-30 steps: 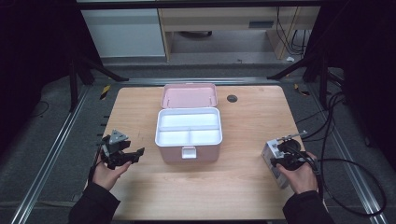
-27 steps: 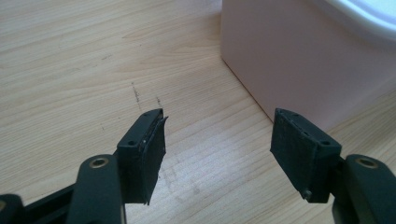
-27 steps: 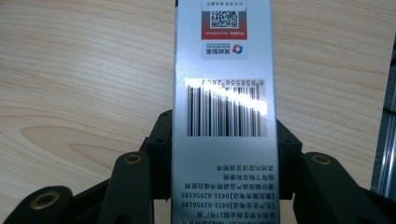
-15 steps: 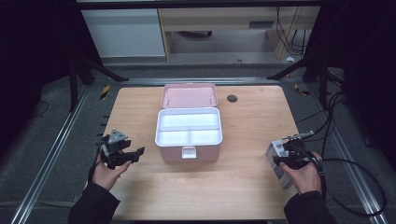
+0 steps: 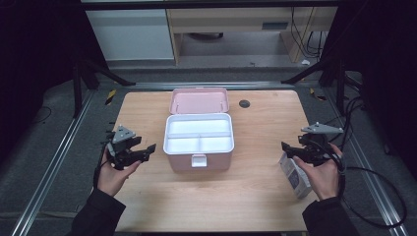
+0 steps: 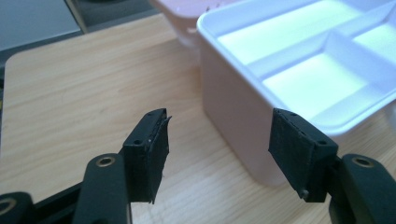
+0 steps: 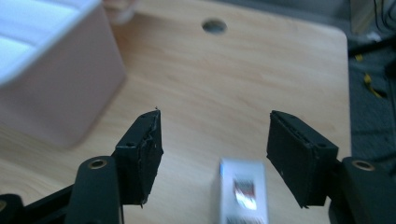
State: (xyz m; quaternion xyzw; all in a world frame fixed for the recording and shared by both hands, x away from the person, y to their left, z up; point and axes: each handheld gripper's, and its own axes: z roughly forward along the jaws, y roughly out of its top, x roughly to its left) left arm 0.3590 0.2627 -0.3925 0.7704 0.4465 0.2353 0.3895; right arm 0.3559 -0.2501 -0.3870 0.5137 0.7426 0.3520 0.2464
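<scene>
A pink box (image 5: pixel 199 142) with a white divided tray stands open at the table's middle, its lid (image 5: pixel 199 100) tipped back. My left gripper (image 5: pixel 147 150) hovers open to the box's left; in the left gripper view (image 6: pixel 219 154) the box's near corner (image 6: pixel 243 126) lies between and beyond the empty jaws. A small white carton (image 5: pixel 294 174) lies flat near the right edge. My right gripper (image 5: pixel 287 149) hangs just above it; its jaws have just been opening and stand wide apart, with the carton (image 7: pixel 243 191) on the table below them, untouched.
The wooden table (image 5: pixel 147 206) has a dark round hole (image 5: pixel 244 103) at the back right. Black cables (image 5: pixel 373 172) trail off the right side. Metal rails (image 5: pixel 54 157) flank the table, and shelving stands behind it.
My right gripper has let go of the white carton, opened its jaws and risen above it. The left gripper has lifted slightly, still open.
</scene>
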